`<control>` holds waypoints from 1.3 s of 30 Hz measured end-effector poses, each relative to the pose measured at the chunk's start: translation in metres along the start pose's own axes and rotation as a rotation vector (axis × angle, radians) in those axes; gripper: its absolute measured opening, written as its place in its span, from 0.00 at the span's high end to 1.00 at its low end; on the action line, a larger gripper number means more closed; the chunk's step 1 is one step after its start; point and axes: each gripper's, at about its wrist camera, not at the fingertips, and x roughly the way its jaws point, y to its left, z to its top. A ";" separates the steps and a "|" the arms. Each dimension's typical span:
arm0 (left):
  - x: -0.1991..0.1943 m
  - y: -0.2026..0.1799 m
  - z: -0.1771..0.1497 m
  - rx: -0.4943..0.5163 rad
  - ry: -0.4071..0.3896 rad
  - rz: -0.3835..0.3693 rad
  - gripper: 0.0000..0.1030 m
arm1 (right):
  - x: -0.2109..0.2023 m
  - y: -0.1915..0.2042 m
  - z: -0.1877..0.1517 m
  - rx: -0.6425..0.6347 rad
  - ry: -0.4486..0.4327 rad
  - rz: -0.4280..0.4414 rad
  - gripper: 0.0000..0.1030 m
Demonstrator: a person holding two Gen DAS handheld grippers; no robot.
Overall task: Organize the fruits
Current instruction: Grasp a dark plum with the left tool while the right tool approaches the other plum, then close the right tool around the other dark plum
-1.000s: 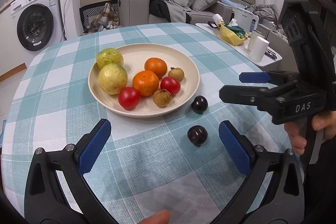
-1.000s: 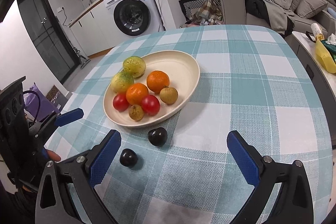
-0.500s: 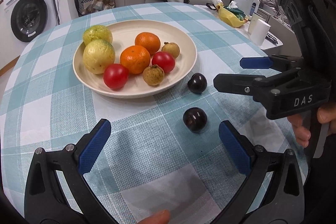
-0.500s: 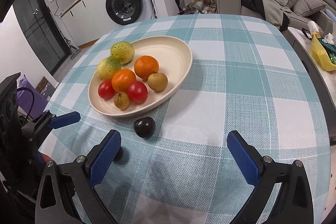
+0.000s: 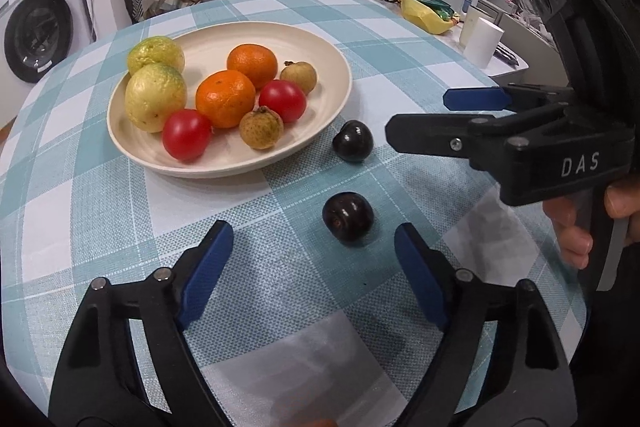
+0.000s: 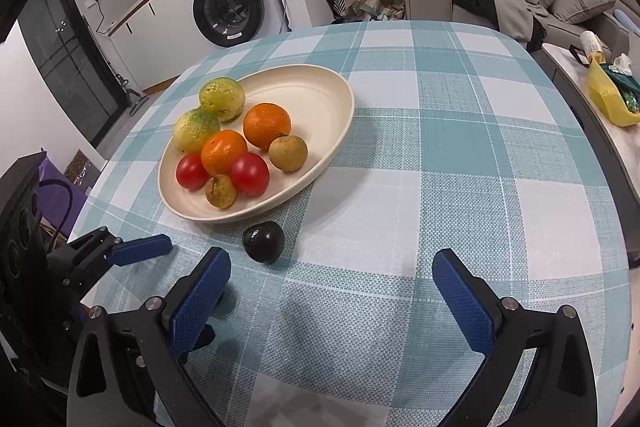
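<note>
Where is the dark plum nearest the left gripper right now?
In the left wrist view, that plum lies on the tablecloth just ahead of the closing left gripper, nearer its right finger.

A teal-and-white checked cloth is shown on the bench. A cream round plate is filled with two orange mandarins, two red tomatoes and yellow-green guavas. Two dark purple plums are seen.

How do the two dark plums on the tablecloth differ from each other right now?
The near plum lies just ahead of the left tongs, whose jaws are closing with nothing yet between the pads; the far plum sits outside them. The far plum lies right beside the plate; the near plum lies apart from it. Both are dark, glossy, similar in size and rest on the checked cloth, off the plate.
</note>
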 end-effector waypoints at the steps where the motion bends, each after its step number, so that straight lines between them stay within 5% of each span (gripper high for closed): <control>1: 0.000 -0.002 0.000 0.011 -0.001 -0.002 0.28 | 0.000 0.000 0.000 0.000 -0.001 0.001 0.00; 17: 0.001 -0.021 0.002 0.083 -0.008 -0.026 0.57 | -0.002 -0.004 0.002 0.043 0.000 0.022 0.00; 23: -0.001 -0.015 0.004 0.059 -0.014 -0.052 0.77 | 0.000 -0.002 0.002 0.041 0.011 0.020 0.00; 39: -0.038 0.024 0.003 -0.006 -0.135 -0.032 0.78 | 0.006 0.006 -0.001 -0.024 0.020 -0.041 0.00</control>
